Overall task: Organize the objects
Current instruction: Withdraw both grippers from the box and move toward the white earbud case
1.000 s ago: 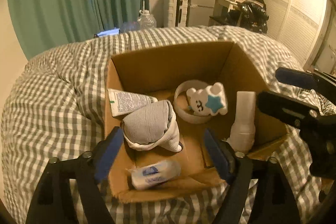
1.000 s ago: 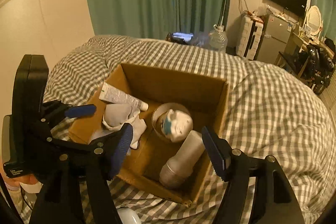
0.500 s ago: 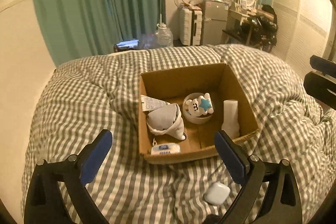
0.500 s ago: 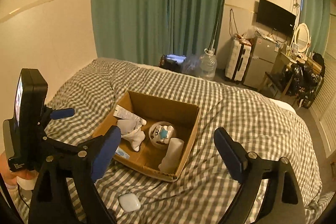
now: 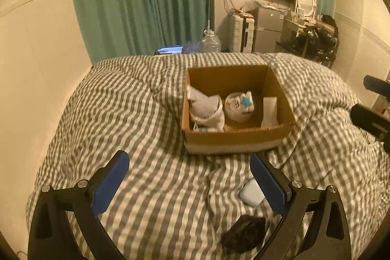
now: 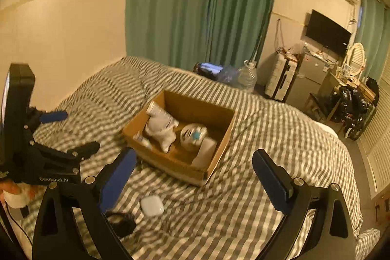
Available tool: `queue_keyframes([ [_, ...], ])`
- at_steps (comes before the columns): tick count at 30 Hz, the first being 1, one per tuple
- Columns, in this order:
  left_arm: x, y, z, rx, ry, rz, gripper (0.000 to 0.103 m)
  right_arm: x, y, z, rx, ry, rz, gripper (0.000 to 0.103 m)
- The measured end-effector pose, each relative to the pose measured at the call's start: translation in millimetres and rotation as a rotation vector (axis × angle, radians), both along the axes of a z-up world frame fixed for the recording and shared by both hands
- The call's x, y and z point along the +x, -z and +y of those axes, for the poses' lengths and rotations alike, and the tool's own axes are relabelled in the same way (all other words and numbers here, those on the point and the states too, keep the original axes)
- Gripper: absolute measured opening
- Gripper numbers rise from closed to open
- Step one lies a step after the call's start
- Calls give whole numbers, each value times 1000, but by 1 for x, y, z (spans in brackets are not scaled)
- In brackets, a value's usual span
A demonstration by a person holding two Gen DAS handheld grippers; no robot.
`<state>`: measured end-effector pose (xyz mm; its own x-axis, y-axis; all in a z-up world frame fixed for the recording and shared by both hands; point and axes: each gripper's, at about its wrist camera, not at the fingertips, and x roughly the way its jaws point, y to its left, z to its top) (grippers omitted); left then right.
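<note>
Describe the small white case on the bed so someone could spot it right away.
Find the cardboard box on the checked duvet. In front of it lies the white case, rounded and pale, unlike the black object lying nearer the camera.

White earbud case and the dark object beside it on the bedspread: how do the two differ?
The white earbud case is pale, smooth and rounded; the dark object is black, irregular and too blurred to identify. The case lies nearer the cardboard box, while the dark object lies nearer the cameras, partly behind the right tongs' left finger. Both rest on the checked bedspread, outside the box, with neither tongs touching them.
</note>
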<state>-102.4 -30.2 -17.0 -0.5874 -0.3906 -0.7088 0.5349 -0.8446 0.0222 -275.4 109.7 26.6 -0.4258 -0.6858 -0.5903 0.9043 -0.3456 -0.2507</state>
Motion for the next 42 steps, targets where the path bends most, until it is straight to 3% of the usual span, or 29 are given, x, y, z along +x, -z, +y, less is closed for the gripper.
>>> queue_keyframes([
  [6,20,31,19,-24,-21,-61,102,3,52,-3,91,-39,-39,97],
  [11,27,64,30,36,3,-125,102,-3,88,-5,144,-24,-41,97],
  [22,9,111,56,90,127,-206,101,-11,121,-12,199,-9,-81,97],
  [24,3,118,56,103,131,-215,94,-12,125,-16,209,-11,-89,97],
  [27,-7,128,55,148,155,-237,67,-13,133,-22,230,-16,-101,96],
  [29,-13,134,57,173,185,-252,38,-13,137,-25,239,-19,-108,96],
  [32,-17,140,60,179,194,-264,18,-13,140,-29,249,-22,-118,96],
  [36,-11,125,49,167,138,-206,13,-13,145,-36,277,-21,-120,96],
  [42,-5,87,24,72,91,-114,10,-9,158,-53,334,-26,-119,96],
])
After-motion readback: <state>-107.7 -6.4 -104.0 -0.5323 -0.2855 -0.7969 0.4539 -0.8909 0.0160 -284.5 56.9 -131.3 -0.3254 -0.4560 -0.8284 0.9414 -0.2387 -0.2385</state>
